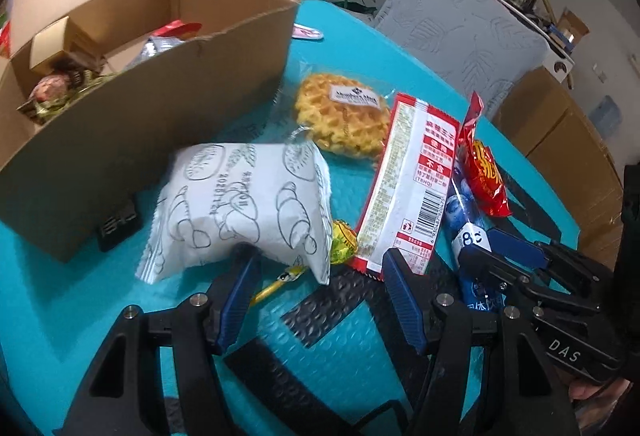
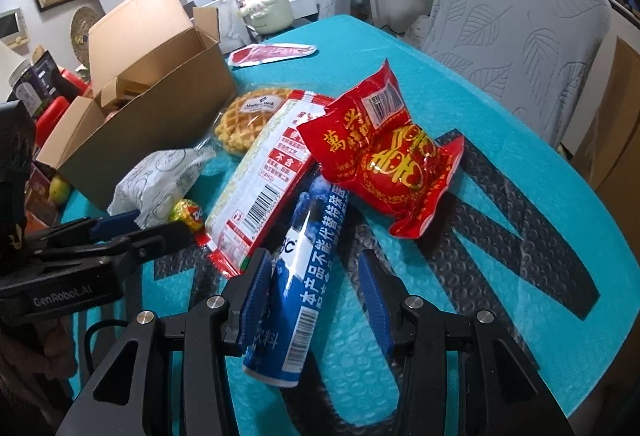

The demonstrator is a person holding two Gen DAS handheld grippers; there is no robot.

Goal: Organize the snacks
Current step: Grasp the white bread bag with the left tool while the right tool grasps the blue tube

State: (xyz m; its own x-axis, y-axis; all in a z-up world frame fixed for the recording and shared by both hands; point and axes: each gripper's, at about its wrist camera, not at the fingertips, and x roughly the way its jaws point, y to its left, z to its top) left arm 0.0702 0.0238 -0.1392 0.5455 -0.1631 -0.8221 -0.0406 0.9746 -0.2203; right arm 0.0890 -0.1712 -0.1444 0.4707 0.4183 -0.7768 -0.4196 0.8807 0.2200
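Note:
An open cardboard box (image 1: 152,108) with several snacks inside stands on the teal table, also in the right wrist view (image 2: 160,112). Beside it lie a white croissant-print packet (image 1: 240,204), a wrapped waffle (image 1: 344,116), a long red-and-white packet (image 1: 408,180), a red pouch (image 2: 384,160), a blue-and-white stick packet (image 2: 300,276) and a small yellow candy (image 1: 342,242). My left gripper (image 1: 320,276) is open just before the white packet. My right gripper (image 2: 316,288) is open with the blue stick packet lying between its fingers.
A flat red-and-white wrapper (image 2: 272,54) lies farther back on the table. A cream kettle (image 2: 266,2) stands behind the box. Grey-covered chairs (image 2: 516,32) ring the far edge. The teal bubble mat (image 2: 520,316) carries large black letters.

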